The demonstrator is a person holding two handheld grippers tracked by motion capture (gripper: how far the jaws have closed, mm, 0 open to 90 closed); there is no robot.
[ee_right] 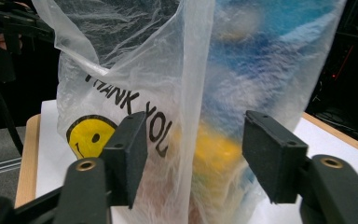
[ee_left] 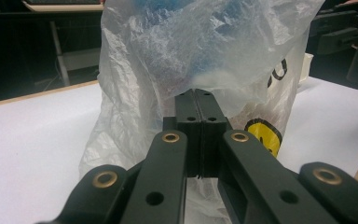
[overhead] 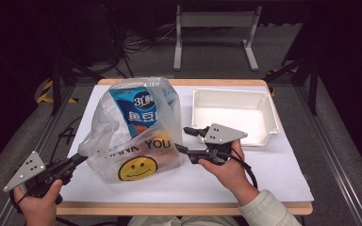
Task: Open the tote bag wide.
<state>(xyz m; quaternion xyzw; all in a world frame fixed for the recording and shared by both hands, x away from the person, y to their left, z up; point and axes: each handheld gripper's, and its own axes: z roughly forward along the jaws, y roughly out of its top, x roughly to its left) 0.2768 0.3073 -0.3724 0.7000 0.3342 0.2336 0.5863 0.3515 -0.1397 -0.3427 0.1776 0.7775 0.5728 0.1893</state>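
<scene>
A see-through plastic bag (overhead: pixel 136 136) printed "THANK YOU" with a yellow smiley (overhead: pixel 137 168) stands on the white table mat (overhead: pixel 264 169). Inside it are a blue snack packet (overhead: pixel 139 110) and something yellow (ee_right: pixel 214 149). My left gripper (overhead: pixel 81 158) is at the bag's lower left corner. In the left gripper view its jaws (ee_left: pixel 199 95) are pressed together with the bag's film (ee_left: pixel 168 56) pinched at the tips. My right gripper (overhead: pixel 185 140) is at the bag's right side, open. Its pads (ee_right: pixel 196 126) stand apart on either side of a fold of the bag (ee_right: pixel 121 70).
An empty white tray (overhead: pixel 226 115) sits at the back right of the mat. The wooden table edge (overhead: pixel 184 208) runs along the front. Metal frame legs (overhead: pixel 214 21) stand on the floor behind the table.
</scene>
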